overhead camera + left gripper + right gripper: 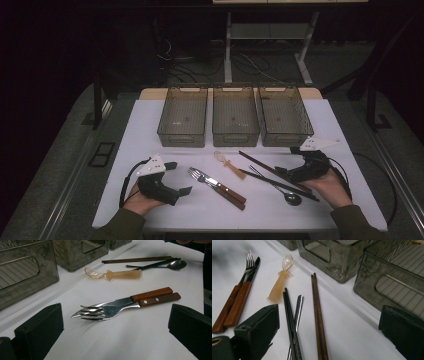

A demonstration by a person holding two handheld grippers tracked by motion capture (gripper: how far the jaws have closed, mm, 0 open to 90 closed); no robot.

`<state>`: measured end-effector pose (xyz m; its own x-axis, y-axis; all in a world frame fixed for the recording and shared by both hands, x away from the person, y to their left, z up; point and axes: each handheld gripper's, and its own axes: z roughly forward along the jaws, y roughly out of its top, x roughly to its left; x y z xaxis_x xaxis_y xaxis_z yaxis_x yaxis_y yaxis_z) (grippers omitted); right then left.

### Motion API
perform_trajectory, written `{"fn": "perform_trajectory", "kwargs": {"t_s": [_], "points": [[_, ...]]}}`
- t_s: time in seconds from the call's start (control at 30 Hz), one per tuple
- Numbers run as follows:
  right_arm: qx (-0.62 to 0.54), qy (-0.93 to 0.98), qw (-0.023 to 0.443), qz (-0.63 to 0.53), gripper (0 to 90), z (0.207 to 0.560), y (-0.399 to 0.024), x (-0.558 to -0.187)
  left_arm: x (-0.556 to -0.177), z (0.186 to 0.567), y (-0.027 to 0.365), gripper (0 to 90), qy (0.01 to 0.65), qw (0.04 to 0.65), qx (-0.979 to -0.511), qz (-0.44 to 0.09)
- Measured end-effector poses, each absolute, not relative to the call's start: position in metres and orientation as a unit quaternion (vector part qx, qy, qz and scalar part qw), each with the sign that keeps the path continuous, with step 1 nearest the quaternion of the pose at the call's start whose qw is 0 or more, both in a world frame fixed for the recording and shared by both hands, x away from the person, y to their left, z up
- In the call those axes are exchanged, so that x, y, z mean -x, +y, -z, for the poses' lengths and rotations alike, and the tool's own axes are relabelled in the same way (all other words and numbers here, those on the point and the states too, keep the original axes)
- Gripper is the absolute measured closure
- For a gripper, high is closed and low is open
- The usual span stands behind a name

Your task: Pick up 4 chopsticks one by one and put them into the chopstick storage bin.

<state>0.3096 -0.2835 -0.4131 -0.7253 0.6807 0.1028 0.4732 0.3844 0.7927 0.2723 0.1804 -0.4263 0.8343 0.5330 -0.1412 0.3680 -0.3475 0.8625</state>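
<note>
Lower left of the high view: the left gripper (181,177), jaws apart, rests in a hand short of the fork (200,175) and knife (227,194). Centre: a translucent spoon (227,163), brown chopsticks (260,163), black chopsticks (280,184) and a metal spoon (291,198). Lower right: the right gripper (281,171), jaws apart, grips nothing. The three bins (235,138) look empty; sorting appears unstarted. Both handles hide under hands.

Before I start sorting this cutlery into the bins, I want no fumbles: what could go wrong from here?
1. The fork and knife lie pressed side by side, so the open left hand-held gripper may pinch both.
2. The black chopsticks lie across the metal spoon; lifting them with the right hand-held gripper could drag it.
3. The brown chopsticks could roll apart.
</note>
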Motion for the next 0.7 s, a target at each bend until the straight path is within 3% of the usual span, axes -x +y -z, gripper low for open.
{"fn": "perform_trajectory", "kwargs": {"t_s": [0.07, 0.37, 0.4, 0.53, 0.7], "points": [[-0.346, 0.828, 0.119, -0.425, 7.5, 0.414, -0.284, -0.309, -0.271, 0.426, 0.180, 0.0, 0.275, 0.500, -0.817, -0.082], [-0.344, 0.845, 0.099, -0.398, 37.2, 0.417, -0.289, -0.308, -0.269, 0.425, 0.179, 0.0, 0.268, 0.501, -0.819, -0.080], [-0.344, 0.845, 0.099, -0.398, 37.2, 0.417, -0.289, -0.308, -0.270, 0.425, 0.179, 0.0, 0.269, 0.501, -0.819, -0.080], [-0.340, 0.857, 0.092, -0.377, 56.7, 0.421, -0.290, -0.310, -0.270, 0.425, 0.178, 0.0, 0.270, 0.504, -0.817, -0.078], [-0.337, 0.869, 0.087, -0.351, 68.5, 0.427, -0.291, -0.311, -0.269, 0.425, 0.178, 0.0, 0.268, 0.504, -0.817, -0.077]]}}
